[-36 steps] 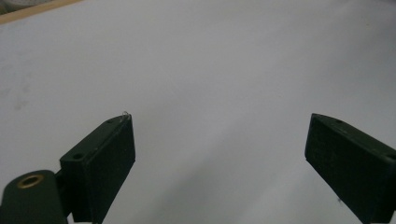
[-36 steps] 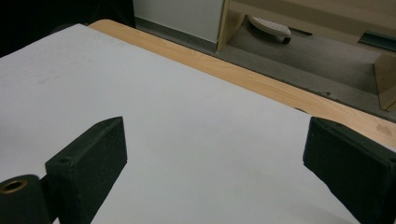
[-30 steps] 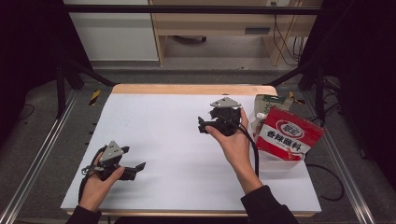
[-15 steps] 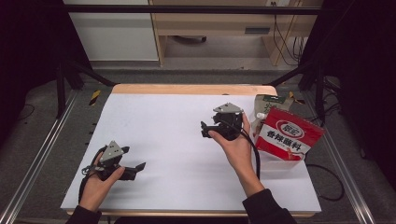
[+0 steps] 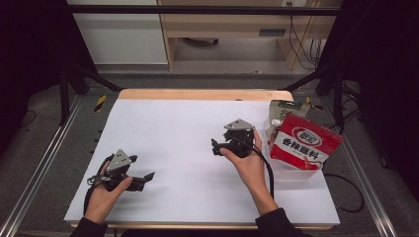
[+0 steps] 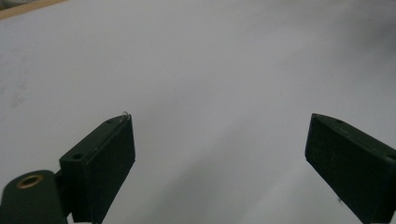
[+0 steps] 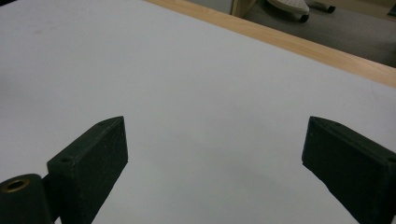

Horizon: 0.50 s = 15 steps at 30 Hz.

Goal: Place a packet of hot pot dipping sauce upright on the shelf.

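On the white table sheet my left gripper rests low at the front left, held by a hand, its jaws pointing right. The left gripper view has my left gripper open wide over bare white sheet. My right gripper is held up right of the table's middle, jaws pointing left. In the right gripper view my right gripper is open too, nothing between its jaws, with the wooden far edge beyond. A red and white pouch stands in a clear bin at the right edge.
Behind the red pouch stands a greenish packet. The clear bin sits on the table's right edge, close to my right hand. Metal rails run along both sides of the table. A wooden cabinet stands beyond it.
My right gripper has drawn back toward the front of the table and sunk lower. The left gripper has stayed in place.
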Each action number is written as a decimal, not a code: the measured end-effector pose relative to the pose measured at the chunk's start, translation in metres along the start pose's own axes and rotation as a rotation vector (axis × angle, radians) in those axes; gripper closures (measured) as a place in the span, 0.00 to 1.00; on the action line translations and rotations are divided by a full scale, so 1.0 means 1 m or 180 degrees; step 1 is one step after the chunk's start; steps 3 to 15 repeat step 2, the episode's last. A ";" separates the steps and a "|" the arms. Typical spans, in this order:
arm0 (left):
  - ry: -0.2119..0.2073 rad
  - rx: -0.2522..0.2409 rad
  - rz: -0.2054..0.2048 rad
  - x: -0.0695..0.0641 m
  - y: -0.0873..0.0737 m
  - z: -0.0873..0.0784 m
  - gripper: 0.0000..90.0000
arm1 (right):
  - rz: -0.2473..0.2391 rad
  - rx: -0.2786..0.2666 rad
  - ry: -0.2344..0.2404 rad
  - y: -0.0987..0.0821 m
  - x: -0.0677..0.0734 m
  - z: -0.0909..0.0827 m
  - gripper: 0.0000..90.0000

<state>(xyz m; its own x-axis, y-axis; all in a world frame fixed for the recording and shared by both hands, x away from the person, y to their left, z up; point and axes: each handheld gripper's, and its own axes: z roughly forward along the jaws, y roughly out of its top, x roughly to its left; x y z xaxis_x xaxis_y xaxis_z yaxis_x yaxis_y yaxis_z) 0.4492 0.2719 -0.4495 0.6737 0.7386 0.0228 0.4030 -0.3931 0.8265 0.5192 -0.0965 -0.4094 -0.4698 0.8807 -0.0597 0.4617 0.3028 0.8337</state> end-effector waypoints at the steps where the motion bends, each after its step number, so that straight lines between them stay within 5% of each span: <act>1: 0.0005 0.0001 -0.0002 0.000 0.000 0.000 0.09 | 0.0009 0.0031 0.0008 -0.002 0.002 0.001 0.08; 15: 0.0005 0.0000 -0.0004 0.000 0.000 0.000 0.09 | -0.0018 0.0030 0.0009 -0.003 0.002 0.001 0.08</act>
